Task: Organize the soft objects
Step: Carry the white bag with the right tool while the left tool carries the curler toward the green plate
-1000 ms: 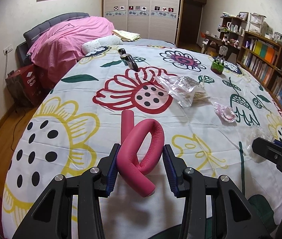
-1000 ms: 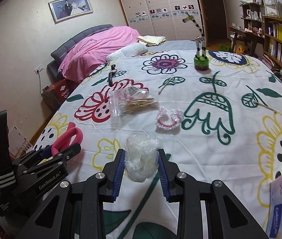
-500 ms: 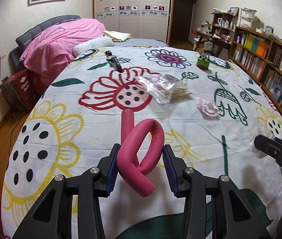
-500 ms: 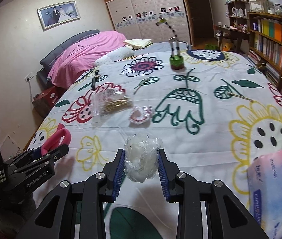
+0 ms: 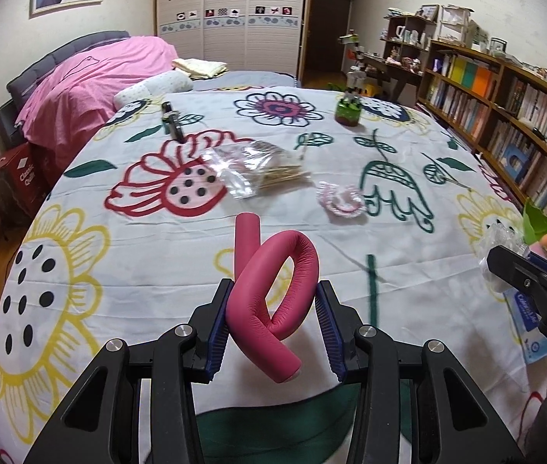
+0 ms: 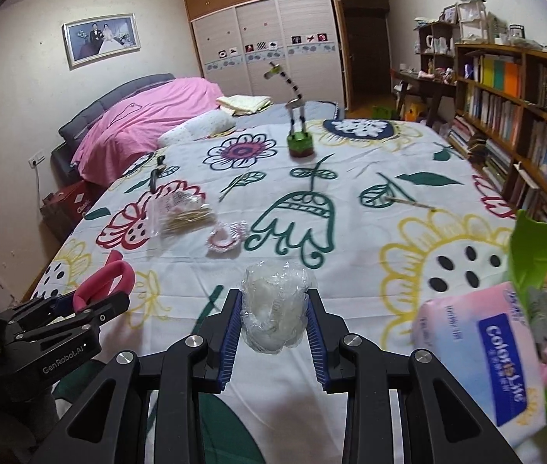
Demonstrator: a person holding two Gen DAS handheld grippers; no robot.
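Pink foam roller (image 5: 269, 294), twisted into a loop, clamped in left gripper (image 5: 271, 324) above the bedspread (image 5: 118, 263). Plastic-wrapped wad (image 6: 273, 315) pinched in right gripper (image 6: 273, 332). Both swung rightward since a second ago (tissue pack (image 6: 478, 355) now at 3 o'clock). Likely drop zone.

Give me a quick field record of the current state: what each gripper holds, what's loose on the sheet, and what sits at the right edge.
left gripper: shut on pink foam tube, twisted into a loop
right gripper: shut on clear plastic-wrapped white bundle
loose on floral sheet: clear bag of sticks, pink-white frilly ring, green-based striped toy standing upright
right edge: pink tissue pack against a green leaf-shaped item
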